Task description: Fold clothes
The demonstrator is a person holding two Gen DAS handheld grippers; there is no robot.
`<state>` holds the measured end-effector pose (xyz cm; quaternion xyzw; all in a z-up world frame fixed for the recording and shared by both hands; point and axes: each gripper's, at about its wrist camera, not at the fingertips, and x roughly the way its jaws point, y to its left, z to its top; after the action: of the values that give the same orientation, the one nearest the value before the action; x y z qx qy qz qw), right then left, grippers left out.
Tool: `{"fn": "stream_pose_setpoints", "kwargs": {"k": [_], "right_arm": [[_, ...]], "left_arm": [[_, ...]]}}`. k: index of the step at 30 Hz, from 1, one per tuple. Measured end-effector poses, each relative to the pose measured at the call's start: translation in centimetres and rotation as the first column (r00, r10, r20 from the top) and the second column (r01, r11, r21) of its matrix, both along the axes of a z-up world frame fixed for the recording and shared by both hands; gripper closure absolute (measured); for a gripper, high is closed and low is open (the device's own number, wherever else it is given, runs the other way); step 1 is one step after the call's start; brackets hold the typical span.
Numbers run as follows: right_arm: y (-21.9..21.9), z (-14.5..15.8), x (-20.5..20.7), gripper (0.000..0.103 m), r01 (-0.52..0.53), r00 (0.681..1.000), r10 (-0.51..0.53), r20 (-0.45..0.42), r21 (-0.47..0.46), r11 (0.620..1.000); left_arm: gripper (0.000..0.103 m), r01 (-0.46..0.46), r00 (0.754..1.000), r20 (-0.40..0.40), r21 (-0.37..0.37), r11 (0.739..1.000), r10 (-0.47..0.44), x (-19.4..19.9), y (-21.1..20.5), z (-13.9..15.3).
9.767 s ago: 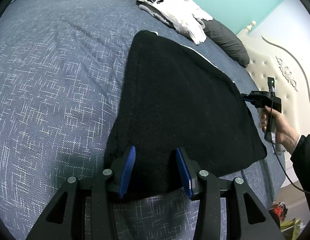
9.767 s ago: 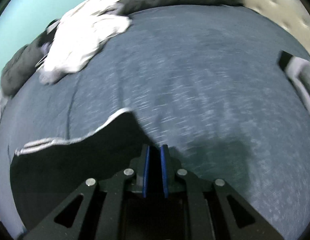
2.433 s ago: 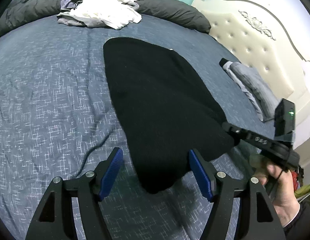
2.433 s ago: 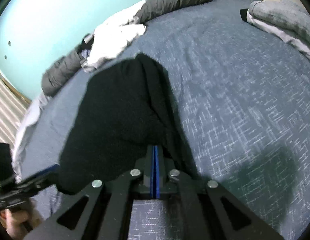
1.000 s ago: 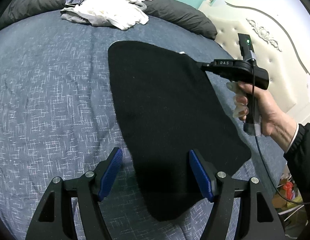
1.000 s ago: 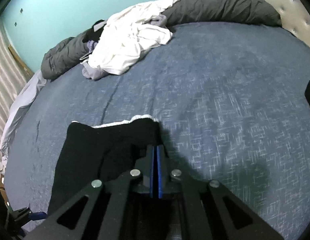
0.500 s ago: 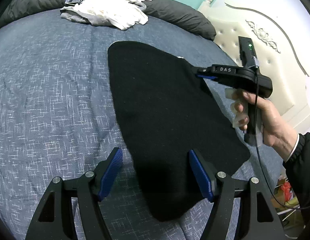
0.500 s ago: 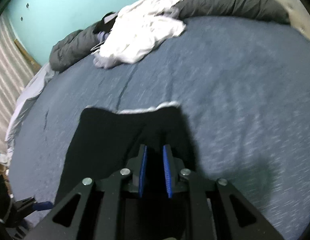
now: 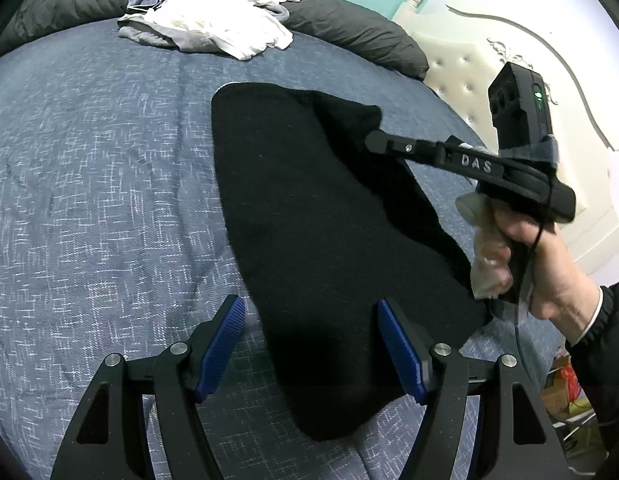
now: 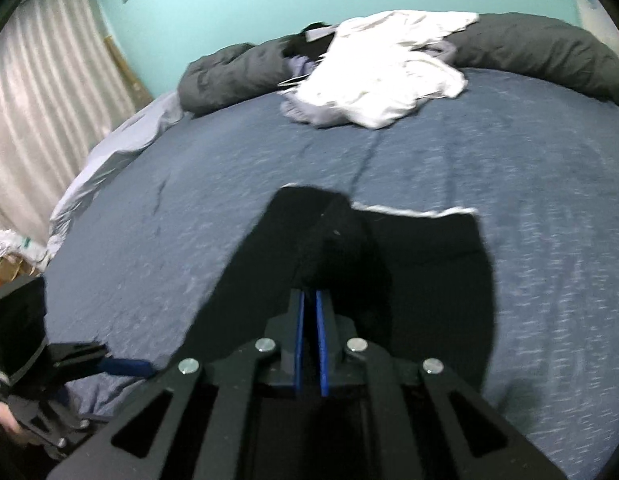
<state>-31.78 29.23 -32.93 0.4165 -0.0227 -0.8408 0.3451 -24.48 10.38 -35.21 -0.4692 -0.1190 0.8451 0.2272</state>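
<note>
A black garment (image 9: 309, 208) lies flat on the blue bedspread (image 9: 89, 200), with a white hem strip (image 10: 413, 212) at its far edge. My left gripper (image 9: 311, 350) hovers open over the garment's near end, its blue pads on either side of the cloth and apart from it. A hand (image 9: 541, 264) holds my right gripper (image 9: 375, 142) at the garment's far right corner. In the right wrist view the right gripper (image 10: 309, 316) is shut on a raised bunch of black cloth (image 10: 337, 248). The left gripper's blue pad (image 10: 125, 366) shows at the lower left.
A heap of white and grey clothes (image 9: 221, 20) lies at the far side of the bed against dark grey pillows (image 9: 349, 28). A cream tufted headboard (image 9: 469, 76) stands on the right. Curtains (image 10: 33, 112) hang beyond the bed's left edge. Floor clutter (image 9: 565, 392) sits at the near right.
My right gripper, slightly open half a second ago, has shut on the garment's far right corner and lifted it. The left gripper has stayed open in place.
</note>
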Motion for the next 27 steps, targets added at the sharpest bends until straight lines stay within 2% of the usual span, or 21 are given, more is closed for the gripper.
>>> {"fn": "stream_pose_setpoints", "kwargs": {"k": [4, 9, 11, 14, 16, 18, 20, 23, 25, 27], "right_arm": [[-1.1, -0.9, 0.8, 0.098, -0.054, 0.998, 0.054, 0.027, -0.001, 0.999], [0.3, -0.3, 0.8, 0.098, -0.001, 1.000, 0.001, -0.003, -0.025, 1.000], [1.1, 0.3, 0.6, 0.100, 0.051, 0.998, -0.051, -0.038, -0.012, 0.999], [3.3, 0.9, -0.8, 0.100, 0.204, 0.977, -0.203, -0.058, 0.013, 0.979], [5.2, 0.7, -2.4, 0.100, 0.333, 0.943, -0.332, -0.028, 0.036, 0.942], [6.8, 0.8, -3.2, 0.097, 0.388, 0.922, -0.387, 0.015, -0.009, 0.922], [7.1, 1.5, -3.3, 0.097, 0.373, 0.928, -0.373, 0.008, -0.046, 0.927], [5.7, 2.5, -2.7, 0.097, 0.269, 0.962, -0.271, -0.029, -0.051, 0.962], [4.0, 2.2, -2.9, 0.097, 0.193, 0.981, -0.193, -0.009, 0.001, 0.981], [2.3, 1.1, -3.9, 0.097, 0.155, 0.987, -0.158, 0.030, 0.089, 0.984]], "left_arm": [[0.030, 0.001, 1.000, 0.001, 0.001, 1.000, -0.001, 0.2, 0.0, 0.0], [0.030, 0.000, 1.000, 0.003, 0.004, 1.000, 0.000, 0.1, 0.0, 0.0], [0.030, 0.000, 1.000, 0.003, 0.005, 1.000, 0.000, 0.1, 0.1, 0.0], [0.030, -0.001, 1.000, 0.004, 0.006, 1.000, 0.001, 0.0, 0.1, -0.1], [0.030, -0.002, 1.000, 0.005, 0.007, 1.000, 0.002, 0.0, 0.1, 0.0], [0.030, -0.003, 1.000, 0.005, 0.008, 1.000, 0.003, 0.0, 0.1, 0.0], [0.030, -0.004, 1.000, 0.006, 0.008, 1.000, 0.004, -0.1, 0.0, 0.0], [0.030, -0.009, 1.000, 0.007, 0.010, 1.000, 0.009, -0.2, -0.1, 0.0], [0.030, -0.010, 1.000, 0.010, 0.011, 1.000, 0.010, -0.2, -0.1, -0.1], [0.030, -0.010, 1.000, 0.011, 0.010, 1.000, 0.010, -0.2, 0.0, -0.2]]}}
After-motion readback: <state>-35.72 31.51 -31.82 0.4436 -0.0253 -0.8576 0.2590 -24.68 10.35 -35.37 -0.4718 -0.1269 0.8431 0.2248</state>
